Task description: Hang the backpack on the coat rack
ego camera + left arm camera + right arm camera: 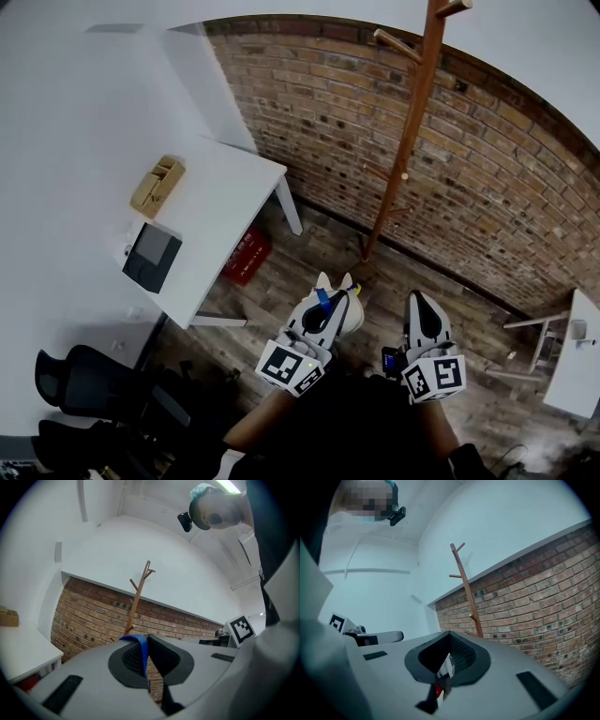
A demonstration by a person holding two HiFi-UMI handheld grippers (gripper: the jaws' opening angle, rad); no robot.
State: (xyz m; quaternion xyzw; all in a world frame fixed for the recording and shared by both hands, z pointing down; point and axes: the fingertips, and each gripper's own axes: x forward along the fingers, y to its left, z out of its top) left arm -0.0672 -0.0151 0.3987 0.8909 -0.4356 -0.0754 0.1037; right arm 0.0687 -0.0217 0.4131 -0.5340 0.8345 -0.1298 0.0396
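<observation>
- Head view: one coat rack (pixel 405 141) stands upright against the brick wall (pixel 506 169), its long axis vertical. Its foot lies ahead of both grippers, between their lines and a little nearer the left gripper (pixel 325 292).
- One backpack (pixel 354 317), white, hangs just beside and under the left gripper by one blue strap (pixel 321 300). The right gripper (pixel 420 302) is close beside it on the right but apart from it.
- Count: two grippers, one backpack, one rack with several pegs (pixel 394 42). The pegs look high on the pole, so the strap probably has to go forward and up.
- Left gripper view: the jaws are clamped on the blue strap, which runs up between the pads. The rack rises directly beyond the jaw tips, slightly left of centre.
- Right gripper view: the jaws stand together with only a thin slit between them. A white and red sliver shows in the slit, and whether it is held or lies beyond is unclear. The rack stands straight ahead.
</observation>
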